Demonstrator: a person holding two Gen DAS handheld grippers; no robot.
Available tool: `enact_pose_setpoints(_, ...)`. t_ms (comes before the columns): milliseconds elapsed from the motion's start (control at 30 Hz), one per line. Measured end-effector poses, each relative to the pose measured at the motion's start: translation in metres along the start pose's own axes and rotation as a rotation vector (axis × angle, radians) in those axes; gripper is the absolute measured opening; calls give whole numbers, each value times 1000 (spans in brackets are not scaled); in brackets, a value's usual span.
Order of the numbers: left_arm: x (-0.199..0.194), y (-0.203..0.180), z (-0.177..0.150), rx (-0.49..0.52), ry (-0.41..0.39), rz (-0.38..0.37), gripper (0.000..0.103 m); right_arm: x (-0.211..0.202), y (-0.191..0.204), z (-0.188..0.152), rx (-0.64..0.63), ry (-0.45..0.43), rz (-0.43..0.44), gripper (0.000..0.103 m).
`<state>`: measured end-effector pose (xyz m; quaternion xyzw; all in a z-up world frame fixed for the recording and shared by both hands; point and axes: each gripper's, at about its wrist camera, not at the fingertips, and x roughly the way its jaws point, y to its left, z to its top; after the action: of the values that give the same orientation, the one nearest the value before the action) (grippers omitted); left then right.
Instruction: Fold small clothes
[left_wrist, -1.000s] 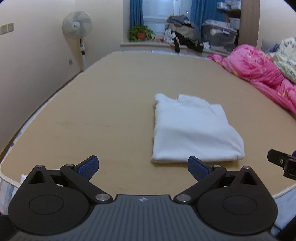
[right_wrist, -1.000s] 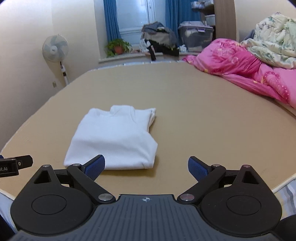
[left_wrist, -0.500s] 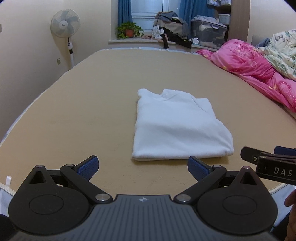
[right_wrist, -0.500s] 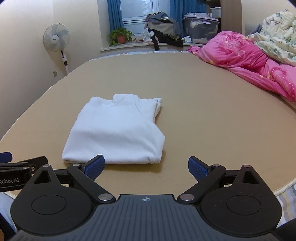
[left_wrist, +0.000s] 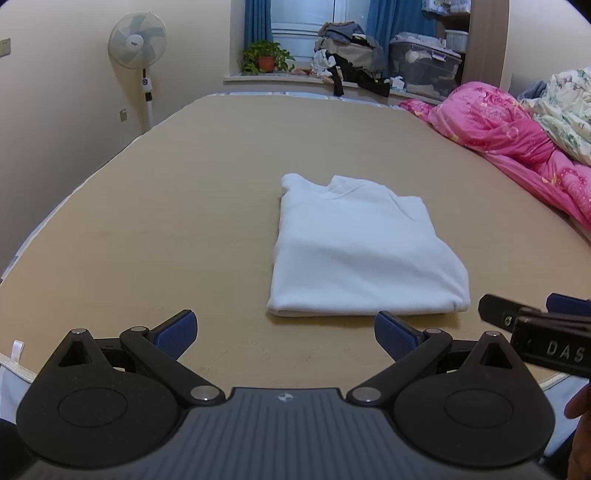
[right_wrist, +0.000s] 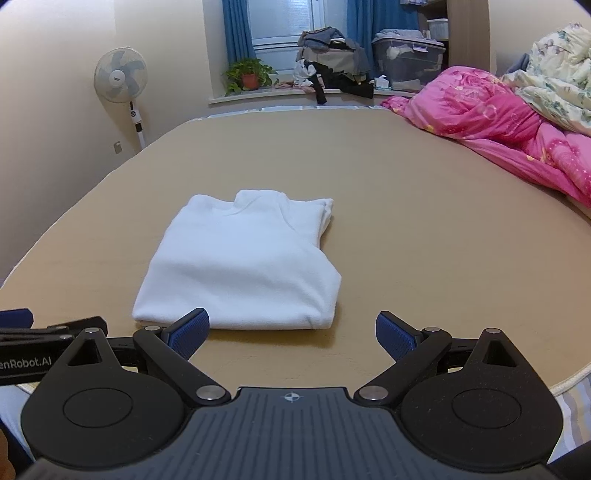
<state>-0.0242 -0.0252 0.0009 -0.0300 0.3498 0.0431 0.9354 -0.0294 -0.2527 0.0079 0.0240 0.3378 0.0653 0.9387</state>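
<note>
The left gripper (left_wrist: 284, 334) has its blue-padded fingers (left_wrist: 176, 332) spread wide apart, holding nothing, level and low over the near edge of the bed (left_wrist: 147, 221). The right gripper (right_wrist: 291, 334) is posed the same way, its fingers (right_wrist: 188, 330) also wide apart and empty. In the right wrist view the tip of its left finger overlaps the near hem of the folded white garment (right_wrist: 243, 266); whether it touches the cloth cannot be told.

The garment (left_wrist: 362, 254) lies flat on the tan bed surface, folded into a neat rectangle with its collar at the far end, just beyond both grippers: ahead and right of the left one, ahead and left of the right one.

Right of the garment a pink quilt (right_wrist: 509, 122) is bunched up, cut off by the frame. Each gripper shows only partly at the other view's edge. A sliver of a hand (left_wrist: 580, 435) shows at the lower right corner.
</note>
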Motion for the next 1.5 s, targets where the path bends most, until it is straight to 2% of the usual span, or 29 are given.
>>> enact_pose_setpoints(1500, 6, 5, 0, 19, 0, -14, 102, -2, 14, -4, -81, -31, -13, 97)
